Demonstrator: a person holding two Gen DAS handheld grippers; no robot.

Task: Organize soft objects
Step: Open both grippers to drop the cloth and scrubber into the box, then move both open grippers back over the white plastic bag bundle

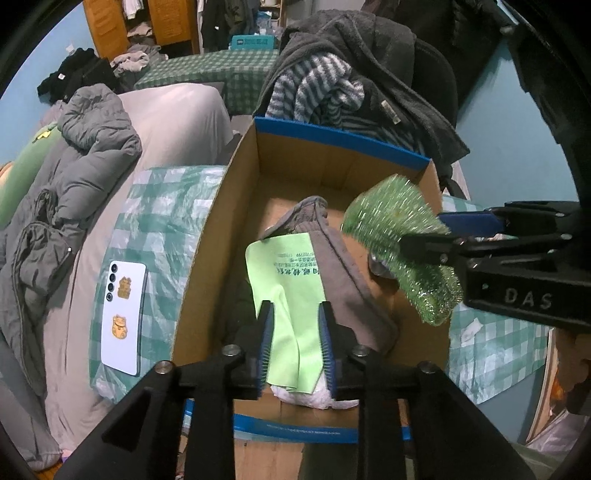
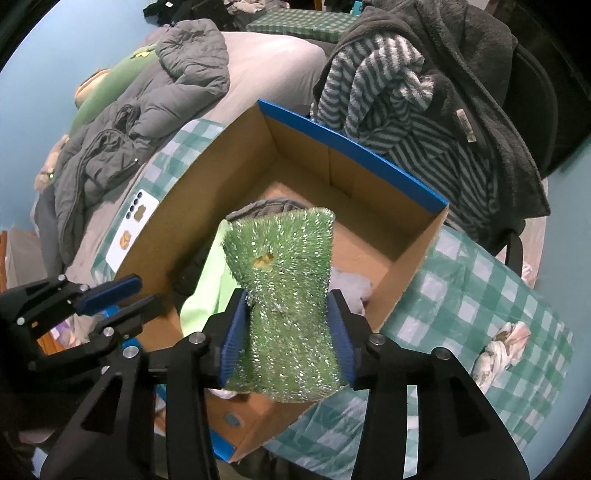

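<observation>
Cardboard box (image 1: 236,173): on the checked sheet (image 1: 162,221) spread over the bed (image 1: 173,110). Inside it: cloth (image 1: 291,295) atop a sock (image 1: 343,266). Sponge (image 2: 284,295): above the box, between the right gripper's (image 2: 286,332) fingers. Phone (image 1: 123,317): on the sheet, left of the box. Jacket (image 1: 70,177): further left. Clothes-draped chair (image 1: 369,74): behind the box.

A home bedroom: bed (image 1: 173,122), strewn clothes (image 1: 354,70), wardrobe (image 1: 107,33).
</observation>
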